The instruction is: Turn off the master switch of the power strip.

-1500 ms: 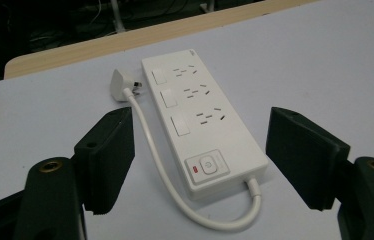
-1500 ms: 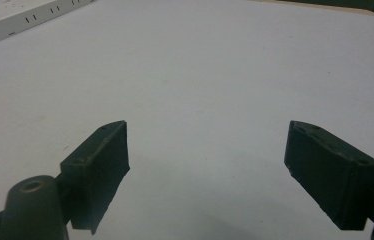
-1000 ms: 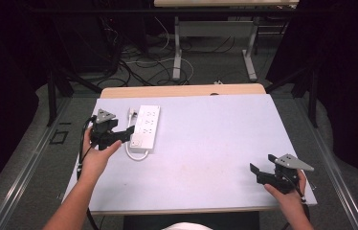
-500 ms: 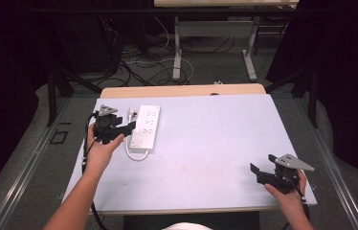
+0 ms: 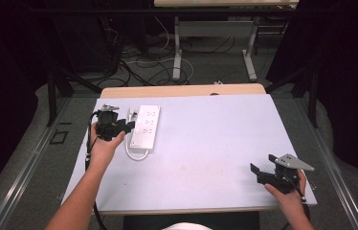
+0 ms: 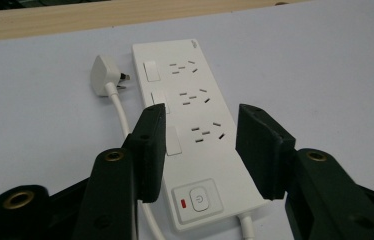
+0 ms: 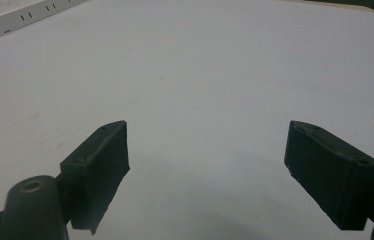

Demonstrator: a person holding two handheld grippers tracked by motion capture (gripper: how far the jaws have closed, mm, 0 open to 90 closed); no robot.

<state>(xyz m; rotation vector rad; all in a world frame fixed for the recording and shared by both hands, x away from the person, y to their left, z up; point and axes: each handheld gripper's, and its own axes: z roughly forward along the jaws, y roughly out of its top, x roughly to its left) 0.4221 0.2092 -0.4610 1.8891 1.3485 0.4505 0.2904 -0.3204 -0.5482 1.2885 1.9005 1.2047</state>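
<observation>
A white power strip (image 5: 146,125) with three switched sockets and a power button lies at the table's far left. Its white plug (image 5: 131,114) and looped cord (image 5: 136,154) lie beside it. My left gripper (image 5: 128,126) hovers at the strip's left side. In the left gripper view the jaws have just been closing; they hang over the strip (image 6: 200,115), one near each long edge, with no pad pressing on it. The plug (image 6: 104,75) lies farther off to the left there. My right gripper (image 5: 258,173) rests near the front right corner, open (image 7: 207,165) over bare table.
The pale lilac table top (image 5: 206,134) has a wooden strip (image 5: 182,91) along its far edge. Beyond it, cables and desk legs stand on the floor. The far end of the power strip (image 7: 15,17) shows at the top left of the right gripper view.
The left hand has carried its gripper a little farther from the person, toward the power strip, and its jaws have narrowed. The right gripper has kept still.
</observation>
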